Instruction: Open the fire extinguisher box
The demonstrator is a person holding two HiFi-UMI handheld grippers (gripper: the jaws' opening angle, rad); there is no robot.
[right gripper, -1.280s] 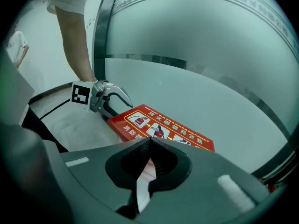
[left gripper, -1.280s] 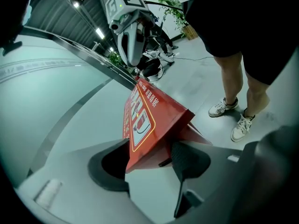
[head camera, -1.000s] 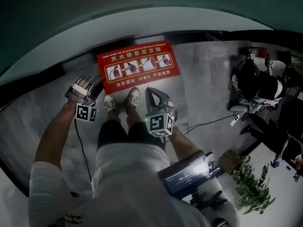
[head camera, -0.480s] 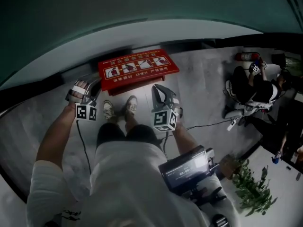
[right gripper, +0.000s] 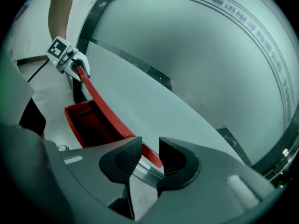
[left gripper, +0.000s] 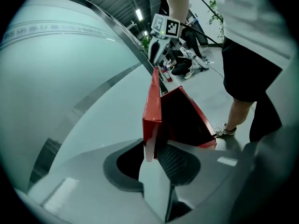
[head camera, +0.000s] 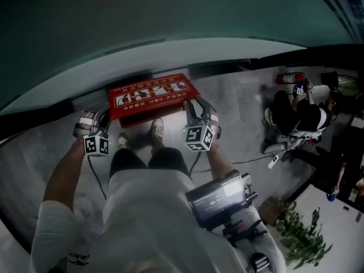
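Curving wall (head camera: 142, 16), grey floor (head camera: 239, 112), red box (head camera: 151, 95)

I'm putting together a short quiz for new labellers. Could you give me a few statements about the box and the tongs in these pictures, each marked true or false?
1. The lid of the red box is raised, so the inside shows. True.
2. The left tongs grip the lid's edge. True.
3. The right tongs are clamped shut on the lid. False: their jaws are opening and stand apart, with the lid's edge between them.
4. The box stands out on open floor, far from any wall. False: it sits at the foot of the wall.
5. A green plant stands off to the person's right. True.
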